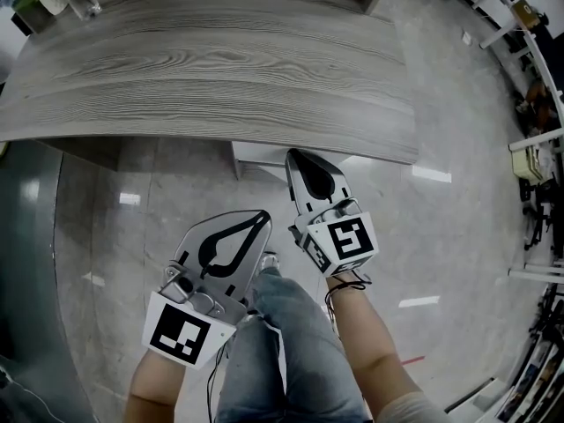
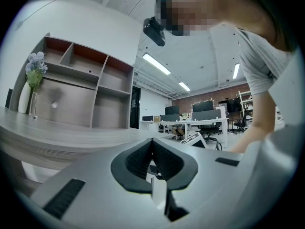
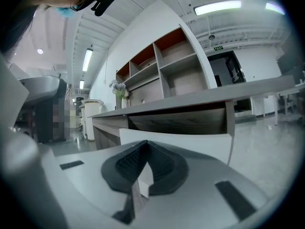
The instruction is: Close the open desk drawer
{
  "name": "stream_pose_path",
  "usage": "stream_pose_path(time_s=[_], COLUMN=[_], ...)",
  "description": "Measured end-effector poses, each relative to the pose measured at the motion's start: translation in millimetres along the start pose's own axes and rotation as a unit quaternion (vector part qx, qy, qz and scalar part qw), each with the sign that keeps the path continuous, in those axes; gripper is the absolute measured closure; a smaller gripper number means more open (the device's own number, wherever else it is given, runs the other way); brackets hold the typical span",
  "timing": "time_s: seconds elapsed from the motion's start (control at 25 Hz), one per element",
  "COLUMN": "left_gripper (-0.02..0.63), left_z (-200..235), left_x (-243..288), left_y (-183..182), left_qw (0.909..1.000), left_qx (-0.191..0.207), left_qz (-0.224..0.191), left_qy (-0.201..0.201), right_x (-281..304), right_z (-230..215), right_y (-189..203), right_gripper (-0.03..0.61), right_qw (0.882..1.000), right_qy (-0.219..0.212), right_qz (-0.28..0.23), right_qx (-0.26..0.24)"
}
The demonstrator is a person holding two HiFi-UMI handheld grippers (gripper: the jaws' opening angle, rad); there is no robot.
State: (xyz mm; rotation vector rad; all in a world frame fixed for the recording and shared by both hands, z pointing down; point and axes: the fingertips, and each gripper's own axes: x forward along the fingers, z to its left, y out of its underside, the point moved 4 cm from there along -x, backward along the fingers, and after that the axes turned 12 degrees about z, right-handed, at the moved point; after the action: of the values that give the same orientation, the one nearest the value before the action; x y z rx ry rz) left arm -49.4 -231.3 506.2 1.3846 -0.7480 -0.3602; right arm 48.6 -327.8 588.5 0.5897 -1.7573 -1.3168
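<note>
The drawer (image 1: 258, 156) is under the front edge of the desk (image 1: 211, 69), its white front pulled out a little way past the grey wood-grain top. In the right gripper view that white panel (image 3: 190, 138) shows just beyond the jaw tips, with the dark gap of the drawer opening above it and the desk top over that.

The right gripper (image 1: 296, 155) points at the drawer front, its tip right up against it in the head view; whether it touches I cannot tell. Its jaws are pressed together at the tip with nothing between them (image 3: 145, 143).

The left gripper (image 1: 264, 216) is held lower and further back, apart from the drawer and over the glossy grey floor (image 1: 115, 227). Its jaws also meet at the tip and hold nothing (image 2: 152, 141).

Behind the desk stand a shelf unit (image 2: 86, 89) and a vase of flowers (image 2: 32, 82).
</note>
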Motion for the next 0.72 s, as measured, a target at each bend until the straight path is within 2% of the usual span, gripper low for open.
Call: stream_pose_path(time_s=[0.48,0.72], left_gripper=[0.603,0.603], left_z=[-4,-12], left_x=[-11,-30], left_y=[-9,-31], left_qw=[1.0000,1.0000], left_qx=[0.001,0.004], left_qz=[0.000,0.005], left_qy=[0.000,0.000], right_x=[-14,-46], right_z=[7,29], right_y=[-8,-32], right_gripper=[0.571,0.571], right_qw=[1.000,1.000], right_qy=[-0.002,-0.010], right_qz=[-0.011,-0.018], right_qx=[0.013,0.015])
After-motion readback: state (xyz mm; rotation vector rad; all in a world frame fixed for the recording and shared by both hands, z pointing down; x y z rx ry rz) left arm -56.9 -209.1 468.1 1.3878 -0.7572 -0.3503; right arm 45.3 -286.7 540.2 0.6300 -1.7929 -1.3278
